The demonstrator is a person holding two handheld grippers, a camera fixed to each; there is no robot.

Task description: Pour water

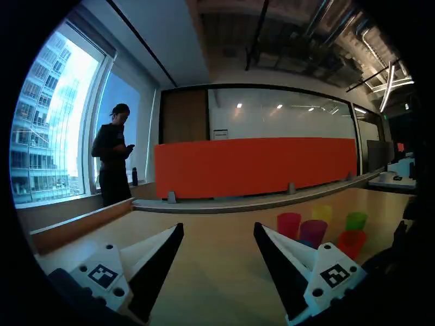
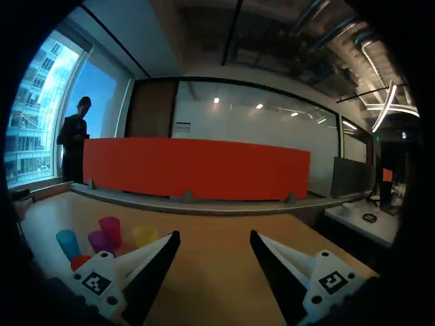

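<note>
Nearest in the left gripper view, the left gripper has its two white, black-edged fingers spread wide apart with nothing between them, above a pale wooden table. Likewise the right gripper, in the right gripper view, stands wide open and empty above the same tabletop.

Just beyond the left gripper's right-hand finger stands a close group of plastic cups. An orange cup is nearest, with a purple cup and a pink cup beside it. A green cup and a yellow cup stand farther back. In the right gripper view the group sits by the left-hand finger, and a blue cup shows at its outer edge. All stand upright; whether any holds water I cannot tell.

Beyond the table's far edge runs a long orange divider panel. Farther off, a person in dark clothes stands by a tall window, with a dark bottle on the sill beside them. A glass wall backs the room.
</note>
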